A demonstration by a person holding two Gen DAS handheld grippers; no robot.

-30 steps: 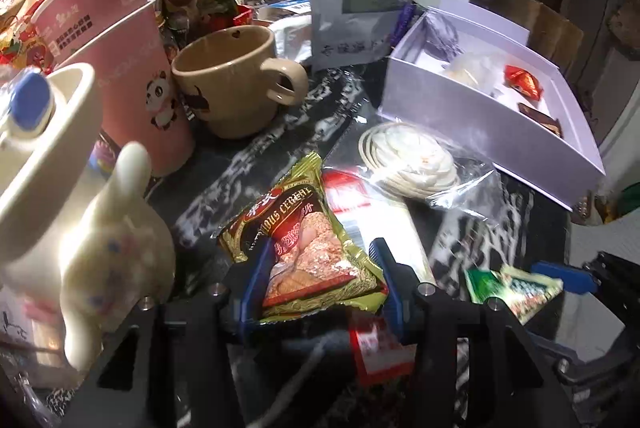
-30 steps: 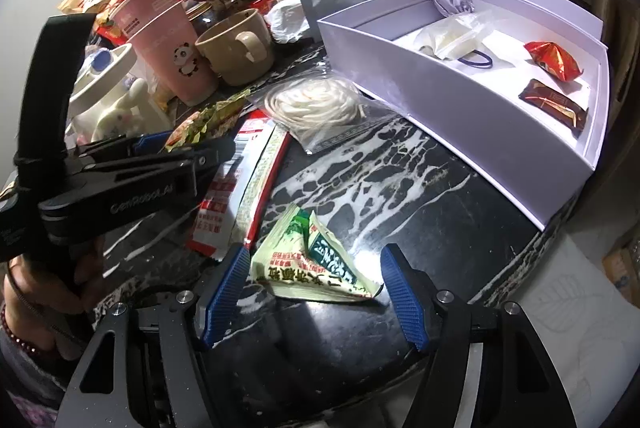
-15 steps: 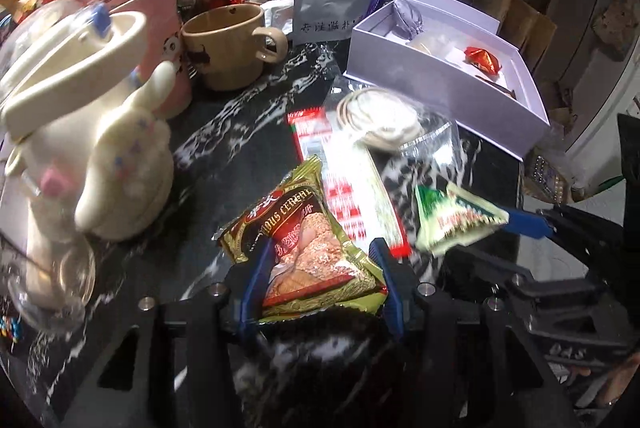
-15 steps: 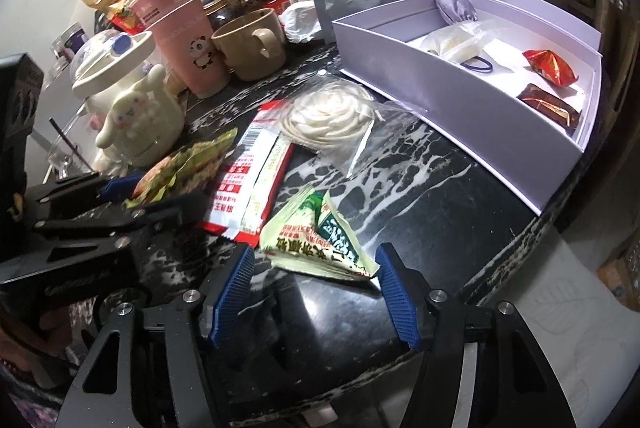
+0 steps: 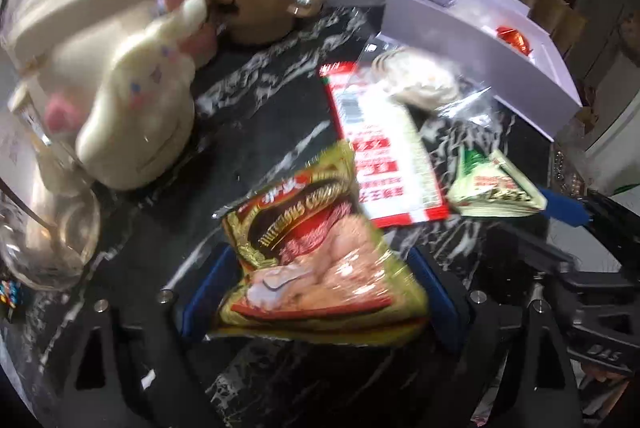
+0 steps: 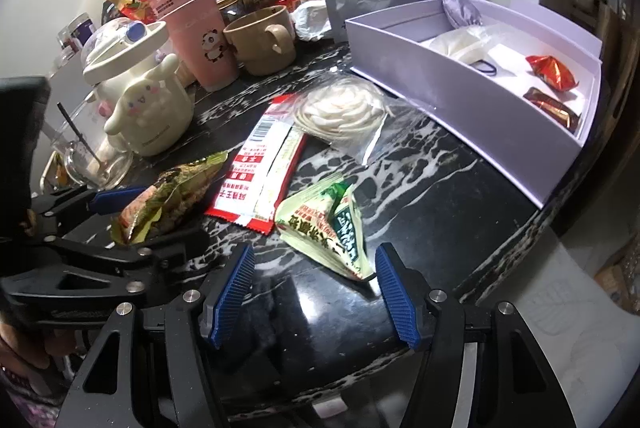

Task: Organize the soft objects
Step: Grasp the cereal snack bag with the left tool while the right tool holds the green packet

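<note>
We are working over a black marbled tabletop (image 6: 432, 187) crowded with packets, with a lavender box (image 6: 472, 115) standing along its far right side. That box is already holding a red wrapper and a brown one, so we are reading it as the place where the soft items are being collected.

The main change concerns the left tool (image 5: 320, 292). A second ago its jaws were clamped on the gold cereal packet (image 5: 320, 252); now they are opening, and the blue pads are standing clear of the packet's edges on both sides. The packet is still lying between them, low over the tabletop and just beside the red-and-white sachet (image 5: 384, 147). We are treating this as a release: the packet is being set down near the front of the tabletop, well apart from the box, so this item is not yet sorted.

The right tool (image 6: 316, 288) has hardly changed. Its jaws are standing about half open, gripping nothing, with the green triangular packet (image 6: 328, 228) lying on the tabletop just ahead of and between its pads. We are judging this packet to be the next pickup.

The clear bag of white cord (image 6: 344, 107) is lying untouched between the sachet and the box.
</note>
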